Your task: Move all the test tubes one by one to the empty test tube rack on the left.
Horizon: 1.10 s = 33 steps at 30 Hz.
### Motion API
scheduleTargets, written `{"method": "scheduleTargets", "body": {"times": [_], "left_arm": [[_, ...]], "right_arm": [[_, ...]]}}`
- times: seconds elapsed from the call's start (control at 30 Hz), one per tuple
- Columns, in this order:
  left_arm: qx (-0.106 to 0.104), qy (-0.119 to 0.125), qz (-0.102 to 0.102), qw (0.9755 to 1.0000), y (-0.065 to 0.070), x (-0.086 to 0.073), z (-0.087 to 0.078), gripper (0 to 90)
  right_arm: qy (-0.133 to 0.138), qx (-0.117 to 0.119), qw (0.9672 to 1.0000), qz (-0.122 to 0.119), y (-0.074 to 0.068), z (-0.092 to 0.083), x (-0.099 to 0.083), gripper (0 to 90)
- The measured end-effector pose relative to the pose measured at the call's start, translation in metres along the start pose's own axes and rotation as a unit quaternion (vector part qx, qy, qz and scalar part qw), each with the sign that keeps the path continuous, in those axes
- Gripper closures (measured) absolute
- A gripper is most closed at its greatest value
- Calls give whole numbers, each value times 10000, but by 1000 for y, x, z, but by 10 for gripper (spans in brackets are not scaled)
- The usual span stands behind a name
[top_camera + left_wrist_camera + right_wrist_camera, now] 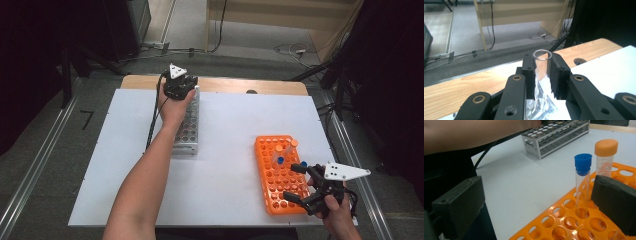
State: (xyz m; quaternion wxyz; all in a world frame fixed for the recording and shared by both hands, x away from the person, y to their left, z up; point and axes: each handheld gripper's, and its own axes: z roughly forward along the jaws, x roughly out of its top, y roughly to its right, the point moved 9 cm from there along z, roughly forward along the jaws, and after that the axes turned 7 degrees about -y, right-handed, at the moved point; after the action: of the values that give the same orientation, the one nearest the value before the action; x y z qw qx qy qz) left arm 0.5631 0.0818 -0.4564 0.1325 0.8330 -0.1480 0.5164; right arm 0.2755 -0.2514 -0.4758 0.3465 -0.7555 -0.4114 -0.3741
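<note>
Left gripper view: left gripper (543,75) pinches an uncapped clear tube (542,65) above the metal rack (190,125); right gripper (298,183) spread over the orange rack (275,172) holding blue-capped tube (583,182) and orange-capped tube (605,157).

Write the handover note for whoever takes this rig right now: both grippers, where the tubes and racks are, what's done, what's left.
Left gripper: shut on an open clear glass tube, held upright over the far end of the metal rack.
Right gripper: open, holding nothing, at the right edge of the orange rack.
In the orange rack: a blue-stoppered tube and an orange-capped tube, both standing in holes at its far end.
Done: the glass tube is gripped.
Left: whether it is coming out of the metal rack or going in cannot be told; probably finish that move. The two capped tubes are untouched.
</note>
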Motion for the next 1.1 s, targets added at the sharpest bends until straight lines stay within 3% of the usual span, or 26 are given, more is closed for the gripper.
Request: {"method": "scheduleTargets", "body": {"times": [0.43, 0.6, 0.77, 0.9, 1.1], "left_arm": [[61, -545, 185, 9983, 4, -10, 2, 763], [-99, -603, -57, 9981, 1, -11, 1, 743], [-265, -630, -158, 9975, 1, -12, -1, 692], [-405, -483, -331, 9975, 2, -10, -7, 606], [-663, -399, -493, 9958, 7, -7, -19, 353]], "right_arm": [[42, -32, 10000, 10, 3, -3, 0, 0], [67, -47, 10000, 2, 2, -4, 2, 0], [144, -88, 9999, -7, 3, -8, 5, 0], [179, -127, 9998, -13, 5, -10, 6, 0], [276, -194, 9994, 8, 8, -14, 10, 0]]}}
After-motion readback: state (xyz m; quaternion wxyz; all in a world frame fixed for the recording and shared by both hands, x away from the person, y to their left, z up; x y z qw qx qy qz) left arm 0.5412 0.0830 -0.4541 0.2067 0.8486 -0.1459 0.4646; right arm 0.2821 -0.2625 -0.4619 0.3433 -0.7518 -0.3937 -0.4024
